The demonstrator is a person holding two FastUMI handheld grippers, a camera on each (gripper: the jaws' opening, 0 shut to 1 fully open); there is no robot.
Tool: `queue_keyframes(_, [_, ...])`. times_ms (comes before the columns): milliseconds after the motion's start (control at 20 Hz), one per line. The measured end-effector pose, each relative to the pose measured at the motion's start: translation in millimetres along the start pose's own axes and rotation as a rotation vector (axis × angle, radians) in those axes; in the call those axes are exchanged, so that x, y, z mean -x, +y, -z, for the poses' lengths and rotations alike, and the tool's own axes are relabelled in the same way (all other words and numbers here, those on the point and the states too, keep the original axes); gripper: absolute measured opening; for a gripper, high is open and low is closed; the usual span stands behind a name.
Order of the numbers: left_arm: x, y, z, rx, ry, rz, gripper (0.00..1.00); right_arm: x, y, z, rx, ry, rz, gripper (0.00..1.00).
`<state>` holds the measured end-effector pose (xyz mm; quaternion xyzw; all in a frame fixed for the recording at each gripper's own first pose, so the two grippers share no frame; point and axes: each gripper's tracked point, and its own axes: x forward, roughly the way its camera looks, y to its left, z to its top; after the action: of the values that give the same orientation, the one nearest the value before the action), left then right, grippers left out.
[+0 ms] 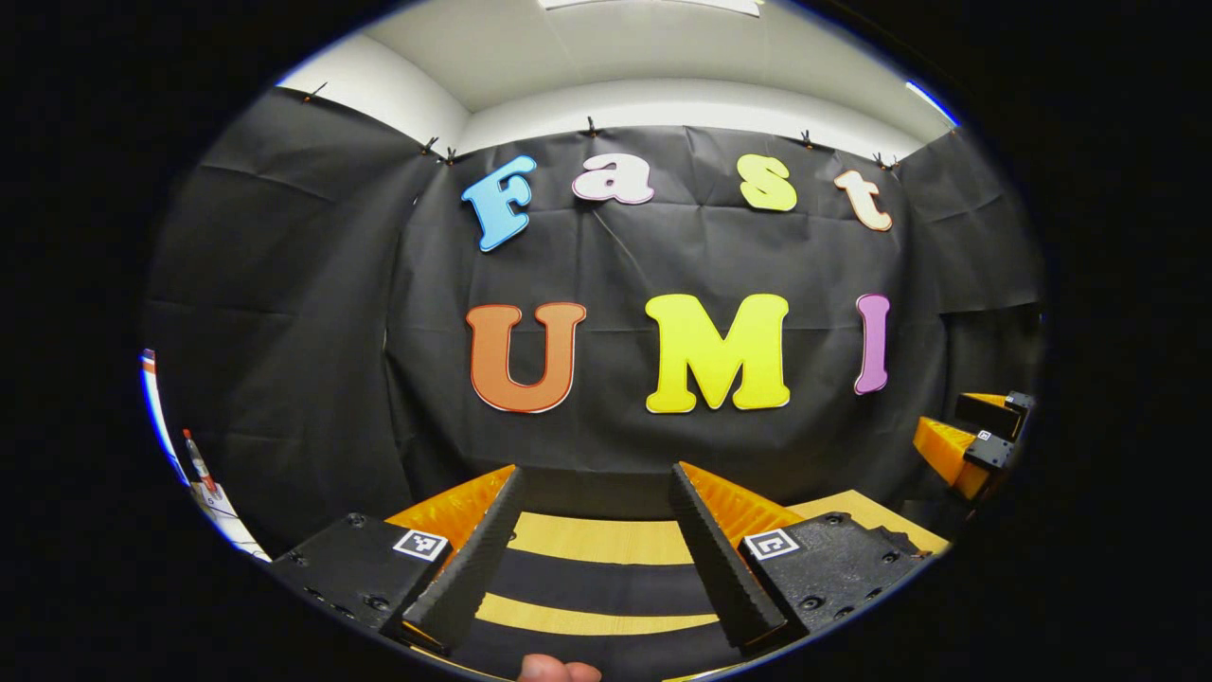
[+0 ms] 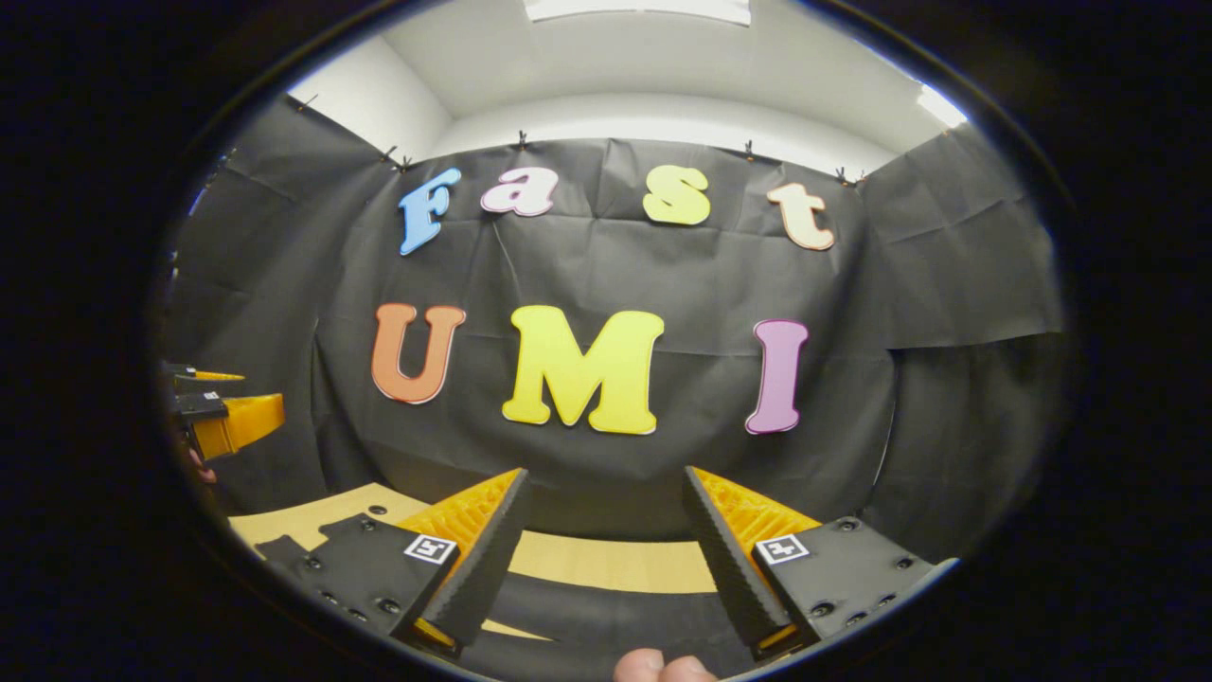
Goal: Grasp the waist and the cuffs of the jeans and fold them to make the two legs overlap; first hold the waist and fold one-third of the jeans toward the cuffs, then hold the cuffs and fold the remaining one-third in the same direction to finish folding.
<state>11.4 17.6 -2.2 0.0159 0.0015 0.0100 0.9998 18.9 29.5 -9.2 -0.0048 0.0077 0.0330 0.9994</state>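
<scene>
While both tongs hang with fingers spread wide and nothing between them, the left gripper (image 1: 597, 493) and right gripper (image 2: 606, 493) sit above dark jeans (image 1: 592, 587) lying in flat bands across the pale wooden table (image 1: 587, 540), below the fingertips.

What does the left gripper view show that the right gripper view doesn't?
Left gripper view: a red-tipped pen-like object on a white surface at its left edge, and the right gripper far off at its right edge. Right gripper view: the left gripper far off at its left edge. Both: the view's own two fingers spread open with nothing between them, a wooden table, dark fabric lying across it, probably the jeans, and the black cloth wall behind.
</scene>
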Motion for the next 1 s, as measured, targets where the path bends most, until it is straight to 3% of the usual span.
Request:
queue_keyframes(400, [-10.1, 5.7, 3.9, -0.003, -0.001, -0.009, 0.98, -9.8, 1.7, 6.4, -0.001, 0.018, -0.023, 0.99])
queue_keyframes(750, [-19.6, 7.5, 20.0, -0.010, 0.034, 0.006, 0.98, -6.5, -33.7, 21.5, 0.003, 0.052, 0.047, 0.98])
queue_keyframes(1000, [-18.8, 15.8, 43.2, 0.039, 0.092, -0.013, 0.98, -5.4, -70.7, 40.6, 0.015, 0.104, 0.103, 0.99])
